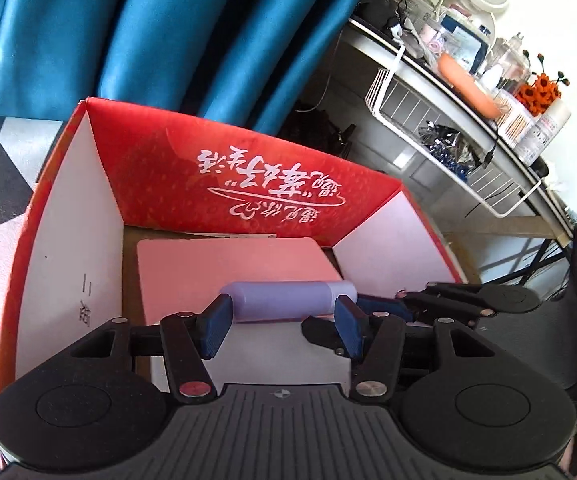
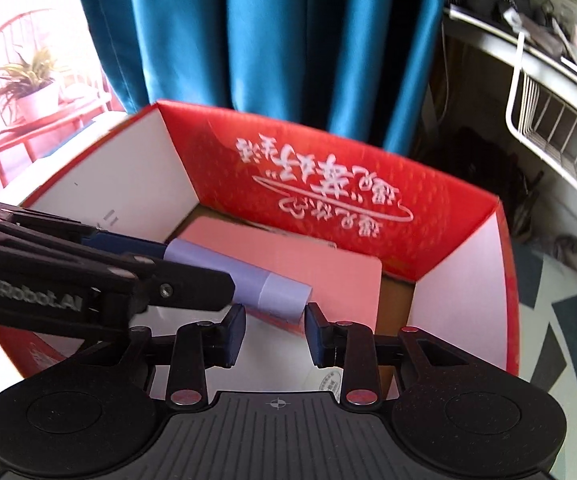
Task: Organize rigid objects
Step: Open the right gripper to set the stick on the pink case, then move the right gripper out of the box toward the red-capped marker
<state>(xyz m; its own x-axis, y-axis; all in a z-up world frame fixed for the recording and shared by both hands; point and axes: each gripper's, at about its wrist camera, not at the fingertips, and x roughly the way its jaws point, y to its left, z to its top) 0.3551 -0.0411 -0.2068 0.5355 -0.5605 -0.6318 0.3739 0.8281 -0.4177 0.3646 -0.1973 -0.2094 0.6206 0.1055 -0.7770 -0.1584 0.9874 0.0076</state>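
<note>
A home: teal curtains (image 1: 168,20), cluttered dresser (image 1: 468,80), balcony plant (image 2: 28,80).

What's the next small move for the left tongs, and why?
Probably lower a little further, then open. The left tongs hold the purple tube crosswise, already inside the red box and just above the flat pink case. Letting go close to the case should keep the tube from rolling.

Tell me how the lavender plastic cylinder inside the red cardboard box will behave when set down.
The lavender plastic cylinder is round and smooth, so it would probably roll on the flat pink box below. It looks straight and undented, so it is likely rigid. A seam near one end suggests a cap that might slip off.
</note>
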